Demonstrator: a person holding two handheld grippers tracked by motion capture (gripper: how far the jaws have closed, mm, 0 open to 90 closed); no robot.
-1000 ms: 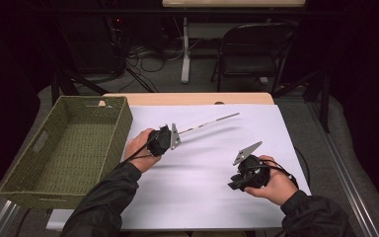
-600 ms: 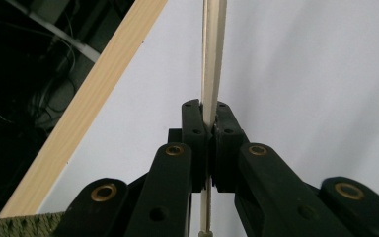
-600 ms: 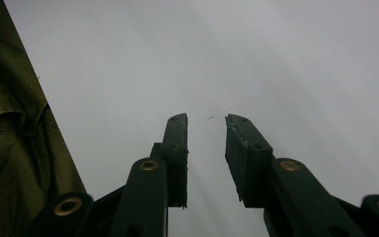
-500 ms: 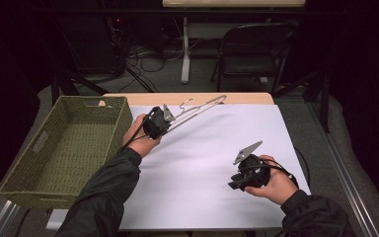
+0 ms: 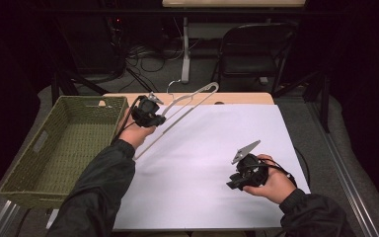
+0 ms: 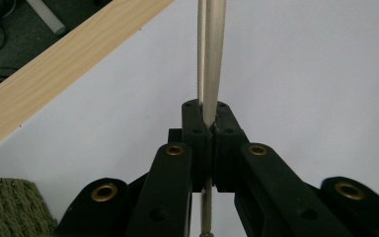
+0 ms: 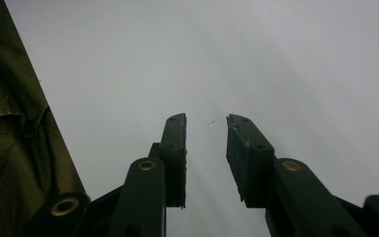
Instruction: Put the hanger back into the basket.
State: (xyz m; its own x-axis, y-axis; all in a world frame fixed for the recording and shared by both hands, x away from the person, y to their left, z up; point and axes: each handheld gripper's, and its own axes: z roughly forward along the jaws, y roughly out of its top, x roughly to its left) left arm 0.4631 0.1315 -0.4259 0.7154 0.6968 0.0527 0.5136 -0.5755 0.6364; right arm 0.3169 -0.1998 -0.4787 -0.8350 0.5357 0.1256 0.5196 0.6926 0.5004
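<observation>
High view first: our left gripper [image 5: 150,112] has the white clothes hanger [image 5: 187,103] pinched and lifted clear of the white sheet [image 5: 212,148]. The hook end sticks out ahead of the gripper toward the far edge of the table, and the long arm trails back down past the hand toward our sleeve. The green woven basket [image 5: 54,148] sits just off to that gripper's left. Our right gripper [image 5: 244,173] rests low on the sheet, well apart from the hanger, with nothing near it.

Left gripper view: jaws clamped tight on the hanger [image 6: 212,59], a pale arm plus a thin ribbed bar running straight out ahead from between the pads [image 6: 224,143]. A corner of the basket [image 6: 7,207] peeks in at lower left, and the wooden table edge [image 6: 54,74] crosses the upper left.

Right gripper view: jaws partly spread with bare sheet [image 7: 256,59] between them, holding nothing.

Our read: we're mid-carry, hanger headed for the basket. Next we'd swing left over the rim, angle the long piece so it fits inside the walls, lower, then let go. Watch that the trailing end doesn't snag the rim.
</observation>
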